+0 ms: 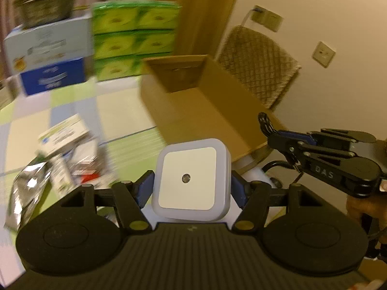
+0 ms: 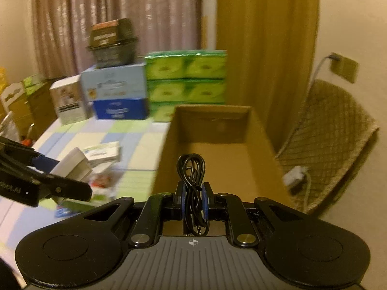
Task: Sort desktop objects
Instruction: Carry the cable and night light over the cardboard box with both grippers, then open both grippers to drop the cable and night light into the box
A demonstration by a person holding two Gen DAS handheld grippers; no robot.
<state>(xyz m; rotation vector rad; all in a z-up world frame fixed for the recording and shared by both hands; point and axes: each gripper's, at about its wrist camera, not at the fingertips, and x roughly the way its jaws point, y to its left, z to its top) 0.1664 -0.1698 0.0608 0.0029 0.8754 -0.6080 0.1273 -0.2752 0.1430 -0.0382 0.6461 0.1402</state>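
Cardboard box [image 2: 212, 145]: brown, open-topped, standing on the counter [image 2: 101, 130] directly ahead of both hand-held grippers; interior appears empty from the right wrist view.
Left hand-held gripper [image 1: 191, 188]: jaws part-open, closed against the two sides of a white square night light [image 1: 189, 181], held above the counter short of the box.
Right hand-held gripper [image 2: 193, 198]: jaws fully together on a coiled black cable [image 2: 192, 169], loops standing above the pads, plug end hanging below.
Risk, night light: smooth rounded casing gripped on its edges only; a tilt or jolt could let it twist out and fall before the box.
Risk, cable: loose loops could snag on the box rim or on the pads at release.
Risk, collision: both grippers converge on one opening; simultaneous entry could knock them together.
Remaining clutter [image 1: 65, 149]: packets and small boxes lying left of the box, unsorted.
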